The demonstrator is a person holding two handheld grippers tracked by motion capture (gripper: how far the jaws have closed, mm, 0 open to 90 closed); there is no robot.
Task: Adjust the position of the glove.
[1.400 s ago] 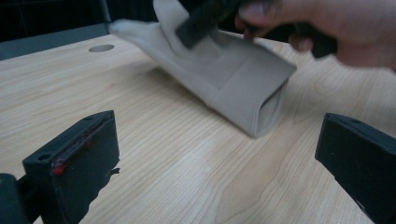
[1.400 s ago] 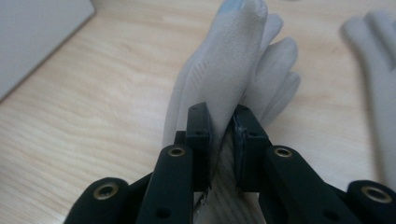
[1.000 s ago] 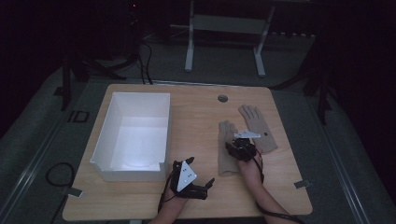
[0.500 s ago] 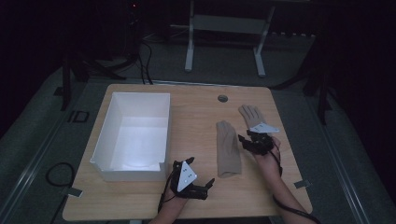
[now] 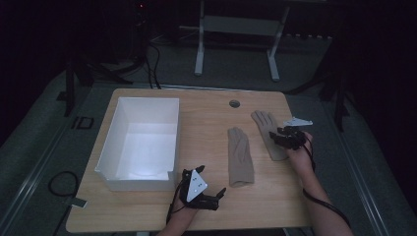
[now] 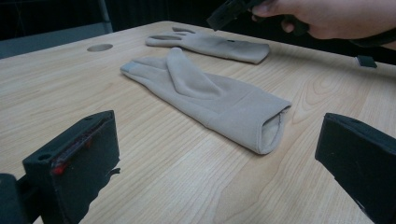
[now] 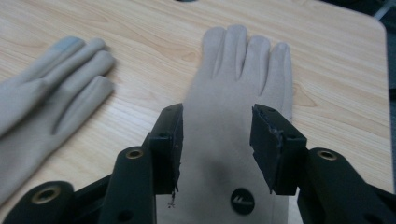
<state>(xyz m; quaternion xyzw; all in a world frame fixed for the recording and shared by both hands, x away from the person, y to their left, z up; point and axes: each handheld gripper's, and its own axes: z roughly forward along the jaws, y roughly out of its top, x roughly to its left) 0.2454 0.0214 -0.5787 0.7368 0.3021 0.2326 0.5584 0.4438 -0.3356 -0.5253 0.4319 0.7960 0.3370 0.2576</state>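
In the high view, a light wooden table [image 5: 206, 118] carries an open white rectangular box [image 5: 140, 142] on its left half. Two flat beige fabric gloves lie on the right half, fingers pointing to the far edge. The left beige glove [image 5: 240, 156] lies near the middle of the table; the right beige glove [image 5: 268, 133] lies just beside it, a little farther back. The right gripper [image 5: 281, 138] is over the cuff end of the right glove, held by a hand whose forearm comes in from the near right. The left gripper [image 5: 216, 196] sits at the near edge, just right of the box's near corner, pointing toward the cuff of the left glove and apart from it.

In the left gripper view, its two black jaws stand wide apart with bare table between them. The left glove [image 6: 210, 95] lies ahead with its open cuff nearest, untouched. The right glove [image 6: 215, 44] lies beyond it, and the right hand [image 6: 336, 16] hangs above that glove's cuff.

In the right gripper view, the jaws are partly open, having just widened, and nothing is pinched between them. They hang over the right glove [image 7: 238, 88], which has a small round black button near its cuff. The left glove [image 7: 42, 88] lies at the left.
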